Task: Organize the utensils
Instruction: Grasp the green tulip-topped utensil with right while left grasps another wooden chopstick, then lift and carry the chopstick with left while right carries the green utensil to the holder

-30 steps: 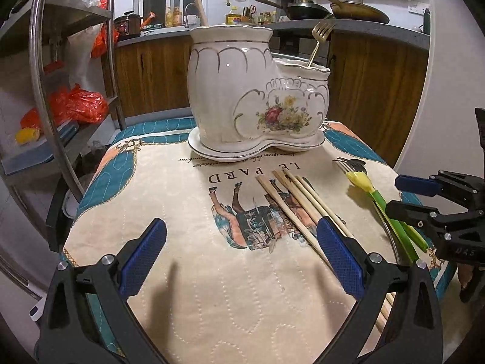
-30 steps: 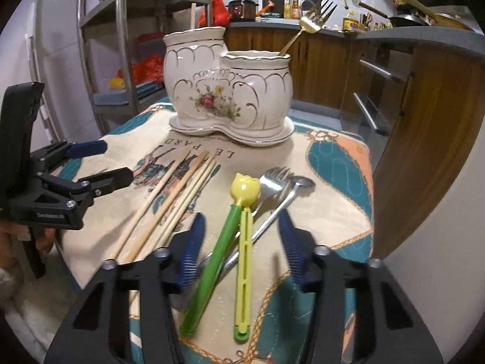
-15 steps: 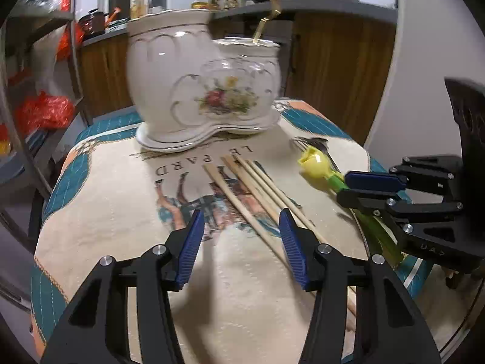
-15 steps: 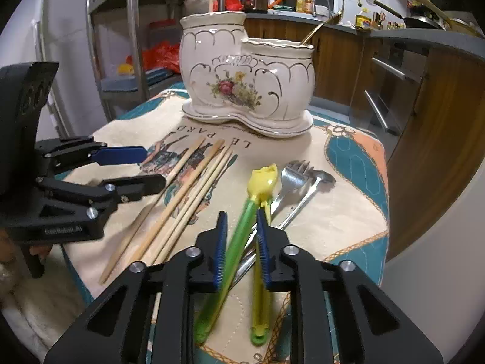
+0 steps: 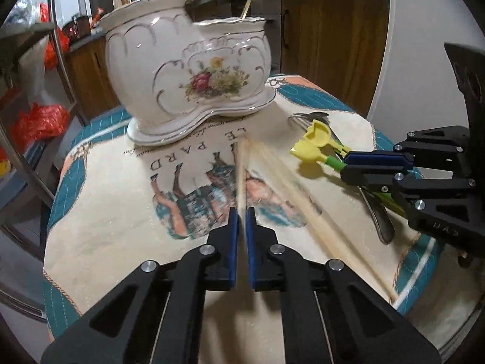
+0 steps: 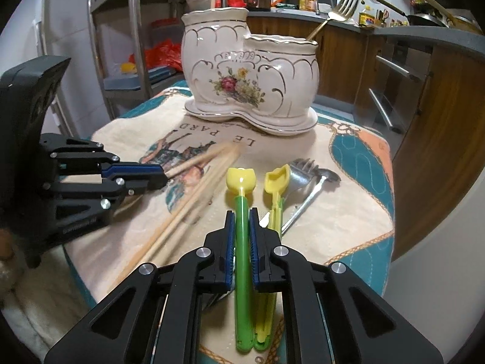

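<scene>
A white floral ceramic utensil holder stands at the back of the table, with a gold fork in its lower cup. My left gripper is shut on one wooden chopstick and holds it off the mat; it also shows in the right wrist view. Other chopsticks lie beside it, blurred. My right gripper is shut on a green utensil with a yellow tulip head. A yellow-green utensil lies next to it.
A steel fork and spoon lie on the printed tablecloth right of the green utensils. A metal shelf rack stands at the left. Wooden kitchen cabinets are behind and to the right.
Both grippers have closed: the left on a chopstick, the right on the green utensil. The chopstick is lifting and the other chopsticks shifted.
</scene>
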`<state>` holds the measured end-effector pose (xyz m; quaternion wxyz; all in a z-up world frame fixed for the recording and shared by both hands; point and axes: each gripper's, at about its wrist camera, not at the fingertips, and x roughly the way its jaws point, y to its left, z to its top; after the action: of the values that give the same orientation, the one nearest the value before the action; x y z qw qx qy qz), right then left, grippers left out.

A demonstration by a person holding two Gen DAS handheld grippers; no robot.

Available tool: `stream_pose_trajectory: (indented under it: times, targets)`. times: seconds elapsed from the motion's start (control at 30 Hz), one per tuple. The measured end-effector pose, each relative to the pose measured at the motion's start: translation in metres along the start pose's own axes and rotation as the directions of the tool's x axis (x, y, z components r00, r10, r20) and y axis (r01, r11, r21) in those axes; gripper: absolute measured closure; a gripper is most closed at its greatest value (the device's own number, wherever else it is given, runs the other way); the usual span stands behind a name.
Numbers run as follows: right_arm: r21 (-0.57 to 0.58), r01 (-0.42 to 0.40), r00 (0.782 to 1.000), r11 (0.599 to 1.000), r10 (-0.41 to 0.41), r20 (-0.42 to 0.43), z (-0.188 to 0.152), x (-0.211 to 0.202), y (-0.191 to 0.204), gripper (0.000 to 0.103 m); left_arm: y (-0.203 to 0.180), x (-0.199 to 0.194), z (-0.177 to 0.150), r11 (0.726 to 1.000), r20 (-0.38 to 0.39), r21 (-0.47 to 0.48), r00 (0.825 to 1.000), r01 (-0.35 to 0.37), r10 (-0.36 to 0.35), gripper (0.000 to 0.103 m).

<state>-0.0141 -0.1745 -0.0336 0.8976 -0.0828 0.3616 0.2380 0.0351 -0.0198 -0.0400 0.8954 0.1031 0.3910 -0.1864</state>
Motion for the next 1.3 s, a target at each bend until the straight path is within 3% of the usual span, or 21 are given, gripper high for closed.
stream_pose_trajectory:
  times: [0.23, 0.37, 0.47, 0.5, 0.57, 0.63, 0.73, 0.77, 0.83, 0.93, 1.13, 1.3]
  targets:
    - [-0.048, 0.010, 0.999, 0.999, -0.012, -0.051, 0.004, 0.010, 0.008, 0.092, 0.019, -0.005, -0.001, 1.000, -0.044, 0.013, 0.999, -0.019, 0.019, 0.098]
    - [-0.075, 0.023, 0.997, 0.997, -0.028, -0.070, 0.009, 0.017, 0.012, 0.079, 0.018, -0.002, 0.001, 1.000, -0.053, 0.015, 0.998, -0.019, 0.019, 0.096]
    - [-0.093, 0.029, 0.996, 0.995, -0.036, -0.079, 0.012, 0.023, 0.014, 0.079, 0.017, 0.005, 0.006, 1.000, -0.064, 0.011, 0.998, -0.019, 0.020, 0.096]
    - [-0.088, 0.025, 0.996, 0.996, -0.032, -0.081, 0.013, 0.024, 0.013, 0.079, 0.017, 0.008, 0.008, 1.000, -0.067, 0.011, 0.997, -0.023, 0.024, 0.094]
    - [-0.082, 0.017, 0.997, 0.996, -0.024, -0.080, 0.014, 0.023, 0.012, 0.081, 0.019, 0.011, 0.012, 0.999, -0.070, 0.006, 0.997, -0.032, 0.033, 0.074]
    - [-0.074, 0.007, 0.997, 0.997, -0.012, -0.078, 0.014, 0.023, 0.011, 0.089, 0.021, 0.014, 0.016, 0.999, -0.073, 0.004, 0.997, -0.036, 0.037, 0.070]
    - [-0.070, -0.004, 0.998, 0.998, -0.001, -0.061, 0.014, 0.019, 0.010, 0.092, 0.024, 0.015, 0.017, 1.000, -0.075, -0.004, 0.997, -0.018, 0.018, 0.072]
    - [-0.065, -0.008, 0.998, 0.998, 0.004, -0.056, 0.014, 0.018, 0.009, 0.092, 0.024, 0.015, 0.017, 1.000, -0.078, -0.003, 0.997, 0.003, -0.003, 0.083]
    - [-0.051, -0.025, 0.999, 0.998, 0.023, -0.041, 0.015, 0.014, 0.007, 0.092, 0.022, 0.013, 0.017, 1.000, -0.083, 0.015, 0.996, 0.026, -0.024, 0.095]
    - [-0.031, -0.058, 0.998, 0.998, 0.058, 0.003, 0.017, 0.005, 0.003, 0.092, 0.020, 0.009, 0.015, 0.998, -0.084, 0.056, 0.996, 0.028, -0.024, 0.097]
    - [-0.019, -0.084, 0.988, 0.996, 0.085, 0.129, 0.029, -0.018, -0.001, 0.092, 0.027, -0.014, 0.017, 0.998, 0.044, 0.056, 0.999, 0.026, -0.029, 0.097]
    - [-0.002, -0.071, 0.962, 0.997, 0.069, 0.263, 0.055, -0.035, -0.010, 0.092, 0.043, -0.050, 0.029, 0.999, 0.234, 0.017, 0.972, 0.030, -0.034, 0.097]
